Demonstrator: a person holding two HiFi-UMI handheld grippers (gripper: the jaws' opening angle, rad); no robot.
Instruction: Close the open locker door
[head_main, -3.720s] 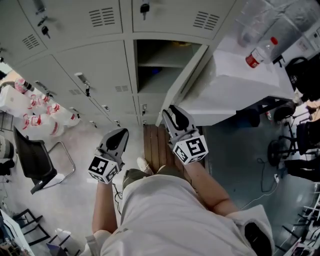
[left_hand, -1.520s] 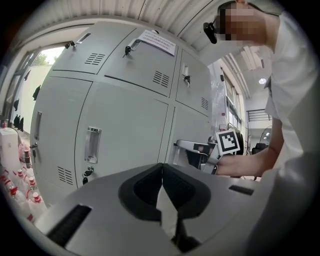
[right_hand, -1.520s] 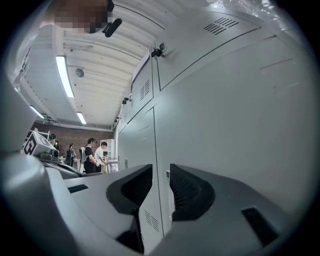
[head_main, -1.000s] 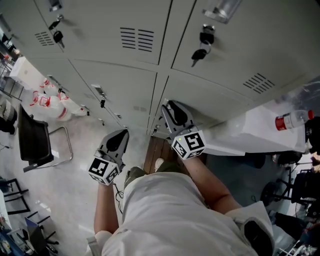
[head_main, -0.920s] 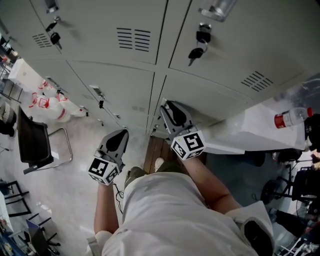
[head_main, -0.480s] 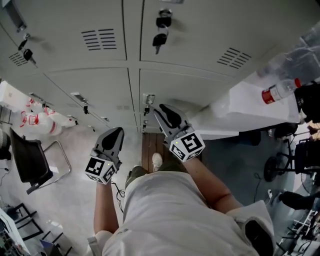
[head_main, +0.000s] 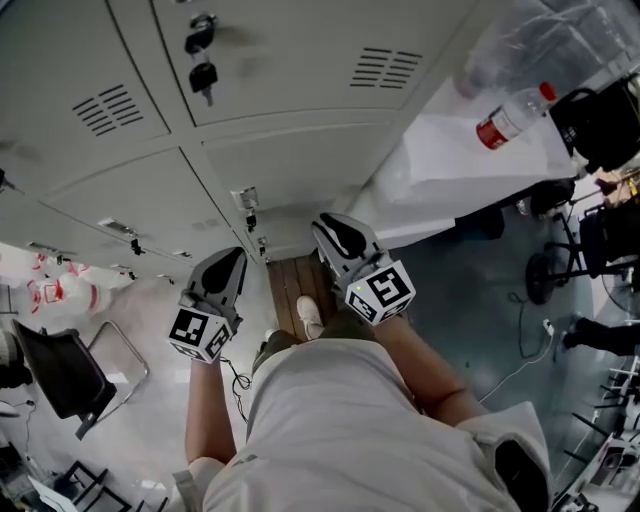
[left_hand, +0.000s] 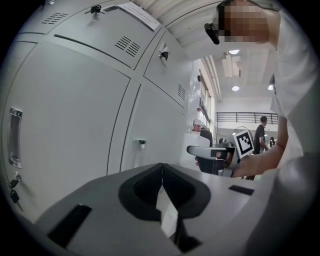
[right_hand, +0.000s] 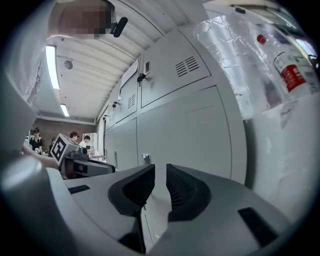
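Note:
The grey locker door (head_main: 300, 165) with its small latch (head_main: 247, 197) lies flush with the doors around it; every locker in view is closed. My right gripper (head_main: 330, 225) points level at that door (right_hand: 185, 135) from a short way off, not touching it. Its jaws have just been closing; a narrow gap shows in the right gripper view (right_hand: 160, 170) with nothing in it. My left gripper (head_main: 230, 258) hangs beside it, farther left, its jaws pressed together (left_hand: 161, 167) and empty. It faces the neighbouring door (left_hand: 65, 125).
A white-draped table (head_main: 440, 150) with a plastic bottle (head_main: 510, 115) and a clear bag stands right of the lockers. Keys (head_main: 202, 75) hang from an upper locker. A wooden board (head_main: 290, 290) lies underfoot, a black chair (head_main: 55, 370) at left, an office chair (head_main: 555, 270) at right.
The door that stood open a few seconds ago is shut. Over the last second the person has turned, and both grippers have swung across the locker fronts, the right one off the door.

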